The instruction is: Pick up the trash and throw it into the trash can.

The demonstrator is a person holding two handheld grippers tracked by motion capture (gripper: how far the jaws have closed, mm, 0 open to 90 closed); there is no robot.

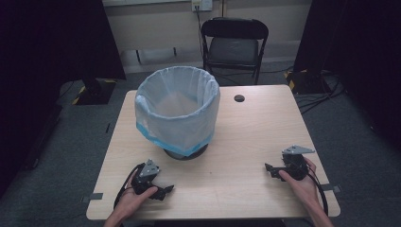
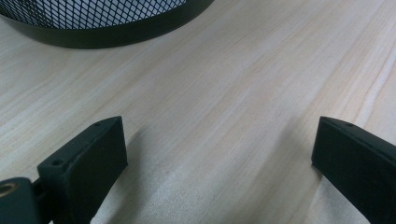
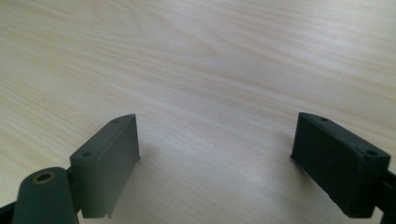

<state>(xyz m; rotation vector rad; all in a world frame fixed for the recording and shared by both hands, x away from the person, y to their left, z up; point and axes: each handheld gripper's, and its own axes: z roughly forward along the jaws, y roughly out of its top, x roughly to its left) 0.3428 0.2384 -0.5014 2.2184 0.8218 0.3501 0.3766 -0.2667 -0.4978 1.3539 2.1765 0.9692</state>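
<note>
The bin (image 1: 182, 118) stands on the table (image 1: 255, 137), a bit left of the middle & toward the far side. It's a black mesh bin, and we see its round dark base (image 2: 107, 35) up close in the left gripper view. A pale bag (image 1: 177, 106) w/ a blue edge sits in it. The top of the bag is folded out over the rim & hangs down the outside nearly all the way round. The bin looks empty inside, as far as we can tell.

So we think the bag is in, or it's about to come out. We can't say which. Nothing is in hand right now.

Our left gripper (image 1: 161, 191) rests low on the near left part of the table, just in front of the bin but not touching it. Its jaws stand wide apart w/ bare wood between them. Our right gripper (image 1: 270, 169) sits at the near right, well apart from the bin. Its jaws are wide too, nothing between them.

Both hands are down by the near edge. Whatever is left to do w/ the bag, we'd have to reach fwd to the rim first.

Beyond the table there's a dark chair (image 1: 235, 45) by the wall.
</note>
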